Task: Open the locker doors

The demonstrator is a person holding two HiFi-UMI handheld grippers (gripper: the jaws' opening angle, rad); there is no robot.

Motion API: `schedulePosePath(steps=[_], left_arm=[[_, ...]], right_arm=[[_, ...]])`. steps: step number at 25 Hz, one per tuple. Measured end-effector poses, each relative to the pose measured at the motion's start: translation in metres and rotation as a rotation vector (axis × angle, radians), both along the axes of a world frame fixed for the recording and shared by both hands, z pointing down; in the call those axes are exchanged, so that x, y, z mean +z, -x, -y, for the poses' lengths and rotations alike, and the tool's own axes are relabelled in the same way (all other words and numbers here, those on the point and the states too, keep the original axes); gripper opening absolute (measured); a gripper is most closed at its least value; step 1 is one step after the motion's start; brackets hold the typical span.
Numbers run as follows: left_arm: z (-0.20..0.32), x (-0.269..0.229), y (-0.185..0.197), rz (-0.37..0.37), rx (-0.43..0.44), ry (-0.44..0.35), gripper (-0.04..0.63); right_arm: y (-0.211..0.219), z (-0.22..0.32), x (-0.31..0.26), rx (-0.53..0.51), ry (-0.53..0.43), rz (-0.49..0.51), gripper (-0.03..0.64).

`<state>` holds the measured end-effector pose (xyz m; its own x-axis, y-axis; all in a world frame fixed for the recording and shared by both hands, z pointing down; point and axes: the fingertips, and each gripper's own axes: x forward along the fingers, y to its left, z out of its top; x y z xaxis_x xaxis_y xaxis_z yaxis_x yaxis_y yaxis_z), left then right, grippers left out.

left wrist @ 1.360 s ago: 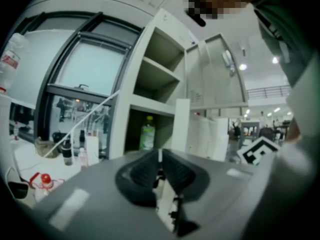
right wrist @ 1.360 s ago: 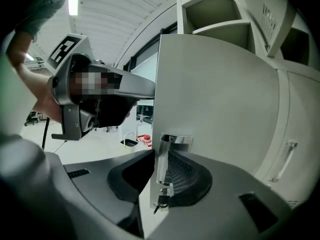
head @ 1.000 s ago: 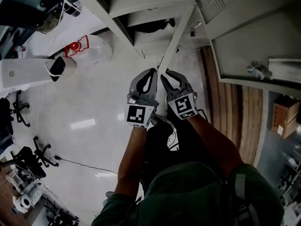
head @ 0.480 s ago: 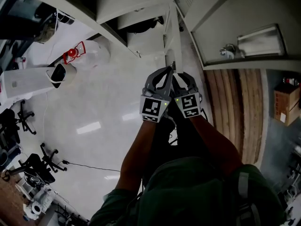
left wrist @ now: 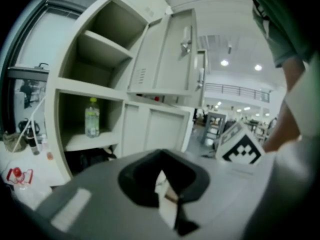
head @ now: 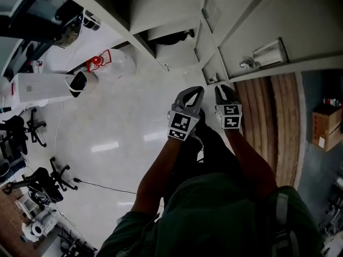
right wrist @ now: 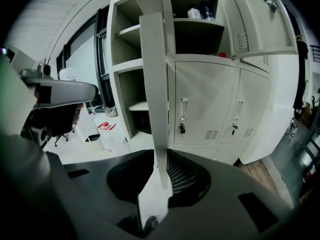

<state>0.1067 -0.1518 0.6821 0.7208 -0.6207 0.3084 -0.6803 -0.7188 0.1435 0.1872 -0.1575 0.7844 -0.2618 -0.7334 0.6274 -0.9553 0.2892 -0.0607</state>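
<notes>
The grey lockers [head: 161, 4] stand ahead with several compartments open. My right gripper [head: 222, 88] is at the free edge of a lower locker door [head: 207, 40]. In the right gripper view that door edge [right wrist: 154, 99] runs straight down between the jaws, against the ribbed right pad [right wrist: 180, 176]. These jaws have just been opening slightly, with the edge still between them. My left gripper [head: 196, 90] hangs just left of the door, off it, its fingers closed together on nothing. A green-labelled bottle [left wrist: 91, 116] stands in an open compartment.
An upper door with a metal handle [head: 262, 55] hangs open on the right, above wooden boards [head: 268, 116]. Two lower doors with handles [right wrist: 184, 115] are closed. A red lantern [head: 97, 62] and a white bin [head: 80, 81] stand on the glossy floor to the left. Office chairs [head: 21, 133] are further left.
Both grippers were together at the door's edge. The door has swung to the right with my right gripper on it, and my left gripper has come off it and now hangs to its left.
</notes>
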Motion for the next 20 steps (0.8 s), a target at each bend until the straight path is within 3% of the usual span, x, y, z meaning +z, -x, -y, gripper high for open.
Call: schedulePosePath(steps=[5,9,15,20], left_arm=[[-0.004,-0.024,0.057,0.036,-0.11,-0.008,0.002],[-0.011,-0.067,0.123,0.048,-0.22,-0.059,0.002],[-0.051,-0.151,0.221,0.057,-0.407,-0.158,0.002],[-0.089,-0.206,0.278,0.102,-0.513,-0.244,0.002]], right_arm=[[-0.009,-0.006,-0.016,-0.021,0.031,0.015,0.072],[0.009,-0.015,-0.052,-0.082,0.02,0.057,0.071],[0.08,-0.045,-0.139,-0.325,-0.065,0.171,0.04],[0.143,-0.059,-0.224,-0.519,-0.186,0.281,0.026]])
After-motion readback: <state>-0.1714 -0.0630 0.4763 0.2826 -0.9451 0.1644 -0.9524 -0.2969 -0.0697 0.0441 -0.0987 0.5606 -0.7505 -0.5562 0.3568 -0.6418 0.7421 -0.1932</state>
